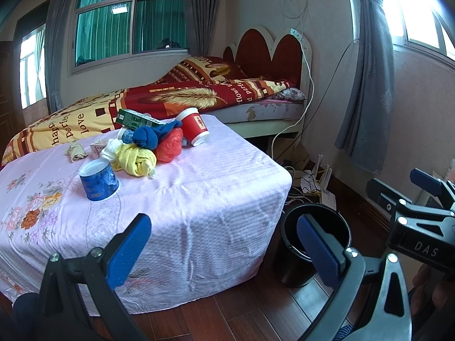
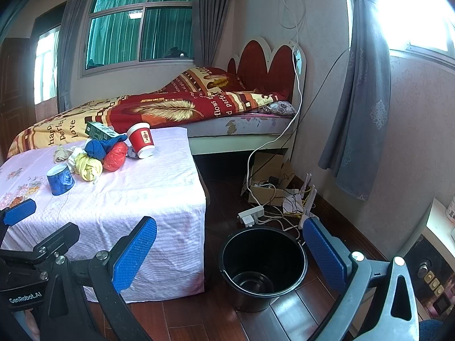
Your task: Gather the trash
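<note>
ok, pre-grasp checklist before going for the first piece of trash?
1. Left gripper open, empty: ok.
2. Right gripper open, empty: ok.
3. Black bucket upright on the floor beside the table, mouth clear: ok.
4. Blue cup stands apart from the pile, free to grasp: ok.
5. Red cup leaning, tilted against the pile: not ok.
6. Green box rests on the blue cloth, stability: cannot tell.

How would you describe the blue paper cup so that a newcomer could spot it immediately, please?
Find the low table draped in pink floral cloth before the bed. The blue paper cup stands apart, nearer the camera than the pile. Unlike the tipped red cup, it is dark blue and upside down.
</note>
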Available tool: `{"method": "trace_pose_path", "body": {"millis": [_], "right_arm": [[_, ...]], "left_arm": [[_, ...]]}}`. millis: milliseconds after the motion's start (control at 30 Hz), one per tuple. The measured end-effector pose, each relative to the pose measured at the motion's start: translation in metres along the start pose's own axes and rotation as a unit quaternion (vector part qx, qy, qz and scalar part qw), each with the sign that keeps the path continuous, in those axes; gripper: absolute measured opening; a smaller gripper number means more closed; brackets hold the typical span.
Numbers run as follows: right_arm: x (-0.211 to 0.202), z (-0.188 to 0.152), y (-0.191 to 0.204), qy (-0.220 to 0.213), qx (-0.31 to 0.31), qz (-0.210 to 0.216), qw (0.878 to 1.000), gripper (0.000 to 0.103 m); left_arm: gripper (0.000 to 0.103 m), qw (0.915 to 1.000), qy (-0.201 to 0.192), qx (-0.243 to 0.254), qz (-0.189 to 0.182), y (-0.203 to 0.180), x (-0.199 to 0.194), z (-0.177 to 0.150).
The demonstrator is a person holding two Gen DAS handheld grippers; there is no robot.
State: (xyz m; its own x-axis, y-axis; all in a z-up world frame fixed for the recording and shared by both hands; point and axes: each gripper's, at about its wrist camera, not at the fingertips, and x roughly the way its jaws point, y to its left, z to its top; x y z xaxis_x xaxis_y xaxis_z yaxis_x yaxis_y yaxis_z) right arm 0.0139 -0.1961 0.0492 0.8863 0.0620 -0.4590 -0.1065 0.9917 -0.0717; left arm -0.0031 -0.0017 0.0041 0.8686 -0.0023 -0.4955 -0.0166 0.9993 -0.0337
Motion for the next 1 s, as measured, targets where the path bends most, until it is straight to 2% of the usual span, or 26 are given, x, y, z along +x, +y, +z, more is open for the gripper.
{"method": "trace_pose_path", "body": {"millis": [767, 1000], "right_arm": [[0.0, 0.001, 0.002, 0.001, -0.001, 0.002, 1.0, 0.103], [0.001, 0.006, 0.007, -0.001, -0.013, 0.005, 1.0, 0.103]], "left_arm": [[0.103, 1.0, 0.002, -0.005, 0.001, 0.01, -0.001, -0.008], [0.103, 0.9999, -0.002, -0.005, 0.012, 0.015, 0.0, -0.004]]}}
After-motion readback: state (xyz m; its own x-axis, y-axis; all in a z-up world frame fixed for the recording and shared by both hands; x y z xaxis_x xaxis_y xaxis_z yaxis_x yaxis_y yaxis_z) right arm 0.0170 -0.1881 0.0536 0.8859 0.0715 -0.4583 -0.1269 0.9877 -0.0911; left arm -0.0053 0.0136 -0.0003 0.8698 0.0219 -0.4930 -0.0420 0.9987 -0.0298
